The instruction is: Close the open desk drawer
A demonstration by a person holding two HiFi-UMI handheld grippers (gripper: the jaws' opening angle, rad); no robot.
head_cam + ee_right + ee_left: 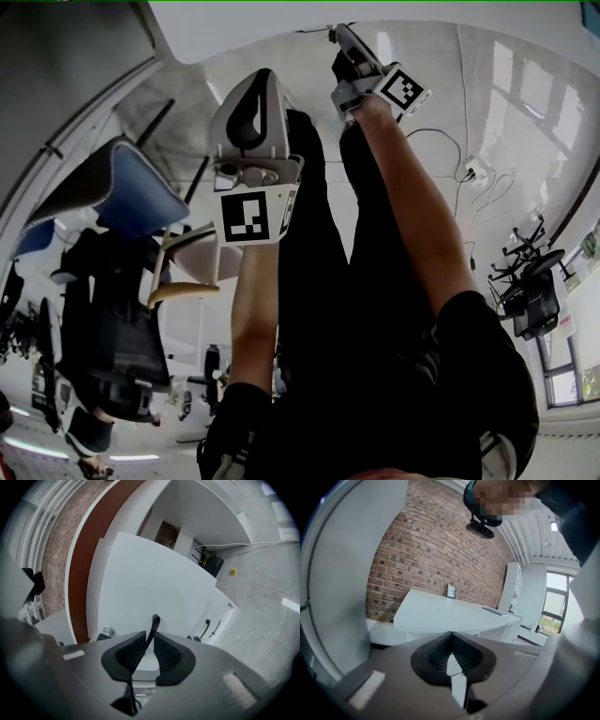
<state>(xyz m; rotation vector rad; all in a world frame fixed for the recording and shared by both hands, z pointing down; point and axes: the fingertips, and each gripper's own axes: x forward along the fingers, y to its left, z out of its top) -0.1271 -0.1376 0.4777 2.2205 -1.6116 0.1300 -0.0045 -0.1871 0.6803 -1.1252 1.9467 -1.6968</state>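
In the right gripper view a thin black drawer handle [155, 619] stands out from the white drawer front [140, 578]. My right gripper [149, 633] has its two ribbed pads pinched on that handle. In the head view the right gripper [345, 39] reaches up to the white desk [281, 23] at the top edge, and its jaws are hidden there. My left gripper [251, 108] hangs in the air left of it, apart from the desk. In its own view the left gripper [451, 641] is shut with nothing between its pads.
Two more black handles [207, 628] sit on a white cabinet to the right. A blue chair [141, 192] stands at the left and a black office chair [534, 300] at the right. A cable and socket strip [473, 169] lie on the floor. The left gripper faces a white table [440, 611] and a brick wall [431, 550].
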